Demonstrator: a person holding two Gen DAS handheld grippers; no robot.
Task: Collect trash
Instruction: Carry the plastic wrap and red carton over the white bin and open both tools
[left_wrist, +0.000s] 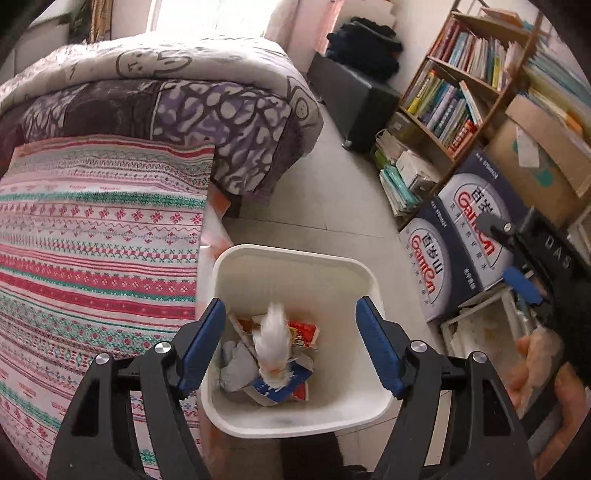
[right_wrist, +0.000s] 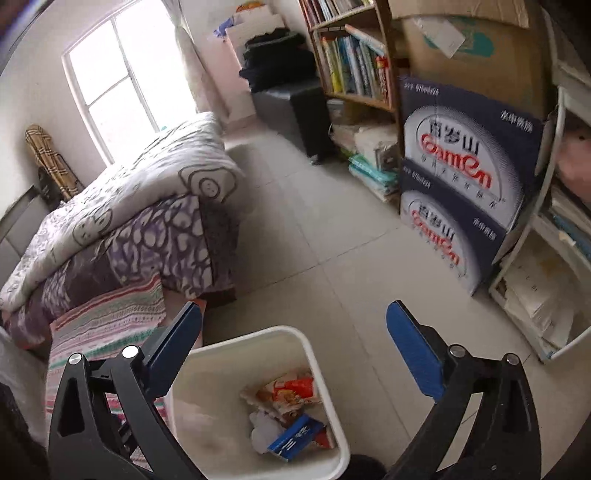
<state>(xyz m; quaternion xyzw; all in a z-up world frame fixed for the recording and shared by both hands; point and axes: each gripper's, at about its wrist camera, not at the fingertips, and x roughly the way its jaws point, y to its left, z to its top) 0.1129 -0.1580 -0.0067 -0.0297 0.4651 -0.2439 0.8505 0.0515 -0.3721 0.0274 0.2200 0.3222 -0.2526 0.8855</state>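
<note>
A white trash bin (left_wrist: 295, 258) stands on the floor beside the bed. My left gripper (left_wrist: 291, 321) is open right above it. A white crumpled tissue (left_wrist: 273, 343), blurred, is in the air between the fingers over the bin. Inside lie a red snack wrapper (left_wrist: 304, 332), a blue-and-white carton (left_wrist: 280, 391) and grey paper (left_wrist: 236, 363). My right gripper (right_wrist: 295, 339) is open and empty, above the bin's (right_wrist: 258, 336) right side. The wrapper (right_wrist: 291, 391) and carton (right_wrist: 295, 437) show there too. The right gripper also appears at the right edge of the left wrist view (left_wrist: 517, 258).
A bed with a striped blanket (left_wrist: 92, 258) and a purple patterned quilt (left_wrist: 221, 118) fills the left. Stacked blue water cartons (right_wrist: 461, 184), a bookshelf (left_wrist: 461, 92), a cardboard box (right_wrist: 461, 48) and a white rack (right_wrist: 546, 277) line the right. Tiled floor (right_wrist: 314, 221) lies between.
</note>
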